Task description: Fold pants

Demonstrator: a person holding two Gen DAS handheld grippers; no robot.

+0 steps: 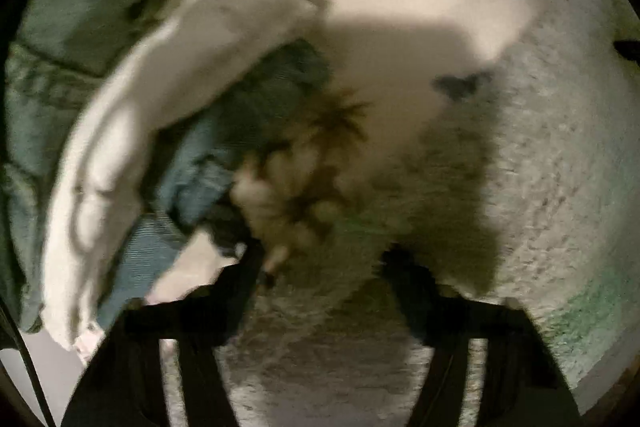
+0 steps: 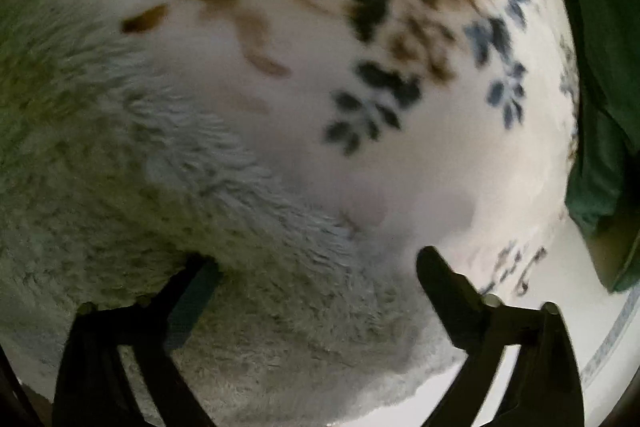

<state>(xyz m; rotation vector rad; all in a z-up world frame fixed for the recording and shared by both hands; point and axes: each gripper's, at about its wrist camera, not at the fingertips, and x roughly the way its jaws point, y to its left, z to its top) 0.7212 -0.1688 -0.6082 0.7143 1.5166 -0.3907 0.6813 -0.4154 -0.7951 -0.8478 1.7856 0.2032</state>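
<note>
The left gripper (image 1: 320, 259) pointed steeply down, its jaws apart over the fuzzy pale pants (image 1: 540, 187) with nothing clamped between them; the blur hid whether the tips touched the fabric. The right gripper (image 2: 316, 263) likewise stood with jaws wide over the same fleecy garment (image 2: 120, 167), gripping nothing. The pants lay spread on a white sheet printed with brown and blue leaves (image 2: 400, 87), with a cream cloth (image 1: 180, 67) and blue cloth (image 1: 240, 131) heaped beside them in the left view.
</note>
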